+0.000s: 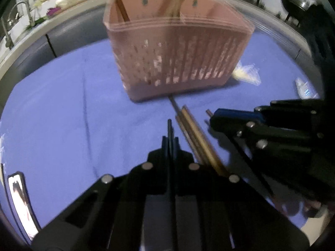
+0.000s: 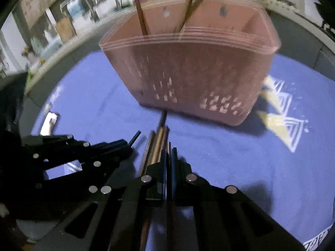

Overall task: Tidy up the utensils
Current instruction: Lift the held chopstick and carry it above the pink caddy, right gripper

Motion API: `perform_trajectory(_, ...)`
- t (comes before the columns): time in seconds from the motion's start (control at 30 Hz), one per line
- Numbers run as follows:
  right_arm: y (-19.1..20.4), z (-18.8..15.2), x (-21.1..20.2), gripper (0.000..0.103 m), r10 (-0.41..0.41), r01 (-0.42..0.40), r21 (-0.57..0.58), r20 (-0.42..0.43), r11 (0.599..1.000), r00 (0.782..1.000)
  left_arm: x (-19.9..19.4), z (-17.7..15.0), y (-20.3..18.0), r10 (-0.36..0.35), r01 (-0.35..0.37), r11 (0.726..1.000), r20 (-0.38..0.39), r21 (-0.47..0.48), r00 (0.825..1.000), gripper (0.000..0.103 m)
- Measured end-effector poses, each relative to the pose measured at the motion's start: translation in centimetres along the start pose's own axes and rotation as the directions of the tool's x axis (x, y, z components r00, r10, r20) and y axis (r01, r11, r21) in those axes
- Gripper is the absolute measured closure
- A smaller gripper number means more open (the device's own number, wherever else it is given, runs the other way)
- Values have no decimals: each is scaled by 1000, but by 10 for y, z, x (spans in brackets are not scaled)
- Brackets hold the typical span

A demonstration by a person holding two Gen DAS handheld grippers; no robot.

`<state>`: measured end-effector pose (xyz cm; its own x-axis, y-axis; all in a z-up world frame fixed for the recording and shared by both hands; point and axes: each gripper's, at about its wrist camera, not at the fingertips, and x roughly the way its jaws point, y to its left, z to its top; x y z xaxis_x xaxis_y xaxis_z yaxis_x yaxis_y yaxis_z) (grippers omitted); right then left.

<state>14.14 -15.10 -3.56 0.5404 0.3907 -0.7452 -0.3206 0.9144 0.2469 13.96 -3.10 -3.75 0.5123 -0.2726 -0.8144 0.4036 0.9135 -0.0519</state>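
Note:
A pink slotted utensil basket (image 1: 178,50) stands on the blue tablecloth, with several chopsticks (image 1: 120,2) upright inside; it also shows in the right wrist view (image 2: 192,69). A bundle of loose chopsticks (image 1: 194,133) lies on the cloth in front of it, also seen in the right wrist view (image 2: 157,144). My left gripper (image 1: 170,129) is shut on a thin dark chopstick, just left of the bundle. My right gripper (image 2: 169,152) is shut on a chopstick (image 2: 169,146) beside the bundle, and appears at right in the left wrist view (image 1: 215,119).
A phone (image 1: 21,202) lies at the cloth's left edge. Plastic packets (image 1: 247,73) lie right of the basket. White and yellow triangle patterns (image 2: 280,121) mark the cloth. A counter with a sink tap (image 1: 18,18) runs behind.

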Motion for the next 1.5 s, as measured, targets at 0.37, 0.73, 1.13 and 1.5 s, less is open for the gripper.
perform_trajectory(0.37, 17, -14, -126, 99, 34, -24, -29, 381, 999, 924, -145, 0, -1, 1, -9, 1000, 341, 24, 940, 99)
perform_trajectory(0.73, 23, -19, -145, 99, -9, 15, -11, 455, 1000, 891, -159, -2, -8, 131, -134, 991, 363, -16, 923, 99)
perform_trajectory(1.13, 24, -17, -152, 99, -9, 15, -9, 473, 1000, 881, -154, 1, 0, 185, -174, 983, 337, -64, 923, 99)
perform_trajectory(1.5, 24, -5, -161, 99, -15, 18, 0, 503, 1000, 864, -147, 4, 5, 226, -209, 974, 321, -87, 920, 98)
